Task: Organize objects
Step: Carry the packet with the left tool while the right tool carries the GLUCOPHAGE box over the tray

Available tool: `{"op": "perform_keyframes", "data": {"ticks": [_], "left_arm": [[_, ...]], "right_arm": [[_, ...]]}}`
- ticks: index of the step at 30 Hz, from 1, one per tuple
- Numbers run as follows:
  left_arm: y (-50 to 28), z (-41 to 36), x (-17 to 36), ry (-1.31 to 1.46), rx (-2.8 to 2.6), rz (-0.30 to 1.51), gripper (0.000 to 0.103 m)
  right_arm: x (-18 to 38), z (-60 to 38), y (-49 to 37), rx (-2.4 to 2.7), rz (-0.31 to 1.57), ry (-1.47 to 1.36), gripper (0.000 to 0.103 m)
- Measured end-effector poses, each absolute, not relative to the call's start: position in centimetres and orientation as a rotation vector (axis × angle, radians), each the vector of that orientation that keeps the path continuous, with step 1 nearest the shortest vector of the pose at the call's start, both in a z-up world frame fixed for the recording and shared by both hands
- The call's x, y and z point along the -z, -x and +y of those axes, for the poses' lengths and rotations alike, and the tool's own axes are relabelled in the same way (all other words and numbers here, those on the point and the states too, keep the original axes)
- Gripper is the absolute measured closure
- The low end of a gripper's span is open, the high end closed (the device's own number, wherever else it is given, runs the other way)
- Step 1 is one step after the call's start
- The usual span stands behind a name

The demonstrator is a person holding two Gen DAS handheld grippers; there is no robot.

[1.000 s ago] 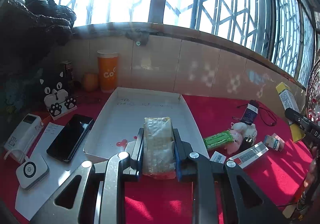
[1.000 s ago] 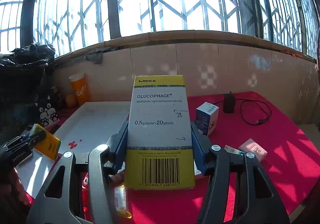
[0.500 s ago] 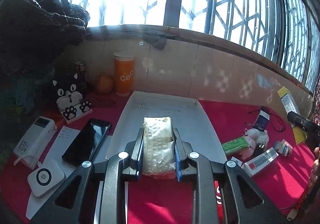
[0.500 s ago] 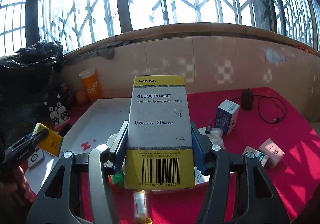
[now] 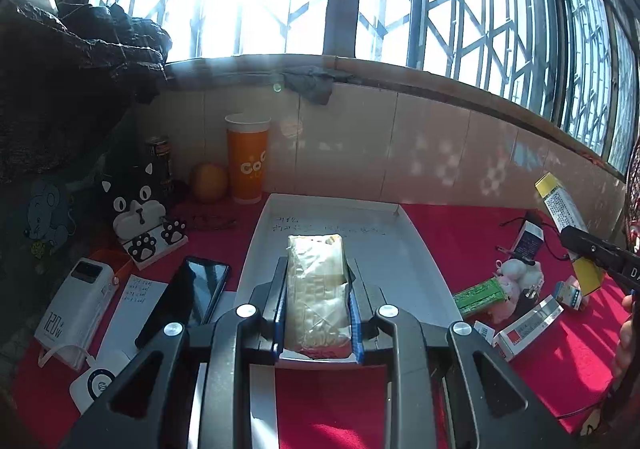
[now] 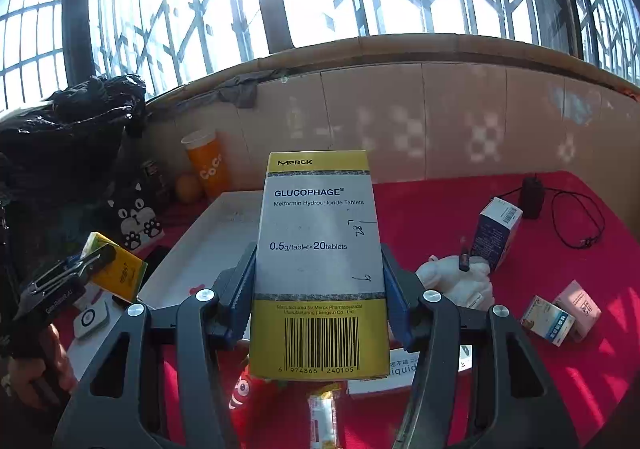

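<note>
Left claw (image 5: 317, 305) clamped tight on a pale plastic-wrapped packet (image 5: 316, 289), same grip as a second ago. Hanging above the near end of the white tray (image 5: 416, 257), which now sits dead ahead instead of off to one side like before. Phone (image 5: 188, 297) and white power bank (image 5: 76, 313) down to the left of the claw, orange cup (image 5: 247, 159) and cat stand (image 5: 140, 219) further out on that side and closer to centre than a second back. Green pack (image 5: 480, 295), pink plush toy (image 5: 516, 281) and a red-and-white box (image 5: 528, 325) off to the right on the red worktop (image 5: 460, 221).

Right claw (image 6: 318, 289) about half open but pressed against both sides of the yellow-and-grey tablet box (image 6: 320, 269), held upright with barcode at the bottom, no change in grip. Swung round since the earlier shot: blue box (image 6: 494, 233) and black charger (image 6: 530, 193) slid out to the right, white plush (image 6: 460, 281) now just right of the claw, small pink box (image 6: 576, 309) further right. Red toy (image 6: 248, 389) and a sachet (image 6: 324, 417) now showing underneath the claw. Left claw with a yellow pack visible at far left.
</note>
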State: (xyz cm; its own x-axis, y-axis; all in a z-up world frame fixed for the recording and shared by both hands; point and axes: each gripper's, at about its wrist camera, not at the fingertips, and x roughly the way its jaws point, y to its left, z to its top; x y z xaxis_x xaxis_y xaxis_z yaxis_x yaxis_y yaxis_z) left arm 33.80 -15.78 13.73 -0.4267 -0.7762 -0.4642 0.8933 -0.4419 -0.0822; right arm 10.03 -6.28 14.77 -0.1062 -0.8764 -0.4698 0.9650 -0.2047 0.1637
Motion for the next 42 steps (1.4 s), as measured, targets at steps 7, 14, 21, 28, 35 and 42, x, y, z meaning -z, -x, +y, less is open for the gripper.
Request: {"op": "perform_keyframes", "data": {"ticks": [7,14,21,28,35,42], "left_arm": [[-33.2,-17.4,-14.0,-0.481,2.020,0.372,0.079],[-32.5,-19.3,-13.7,-0.516,2.020,0.379,0.079],[-31.9,-21.0,-13.6,-0.541,2.018,0.383,0.079],[-30.7,-22.3,-13.6,-0.561,1.999,0.369,0.079],[-29.5,-23.4,-13.1,-0.588,1.972,0.375,0.079],[-28.6,-24.4,-13.0,-0.612,1.947,0.373,0.079]], "right_arm": [[-14.6,-7.7,-10.7,1.665,0.221,-0.572,0.047],[-14.4,-9.5,-11.4,1.645,0.227,-0.595,0.047],[-13.8,-11.3,-11.6,1.632,0.237,-0.627,0.047],[-13.4,-13.1,-12.2,1.614,0.248,-0.652,0.047],[-13.4,-14.7,-13.0,1.605,0.263,-0.653,0.047],[-13.4,-16.3,-13.4,1.604,0.277,-0.662,0.047]]}}
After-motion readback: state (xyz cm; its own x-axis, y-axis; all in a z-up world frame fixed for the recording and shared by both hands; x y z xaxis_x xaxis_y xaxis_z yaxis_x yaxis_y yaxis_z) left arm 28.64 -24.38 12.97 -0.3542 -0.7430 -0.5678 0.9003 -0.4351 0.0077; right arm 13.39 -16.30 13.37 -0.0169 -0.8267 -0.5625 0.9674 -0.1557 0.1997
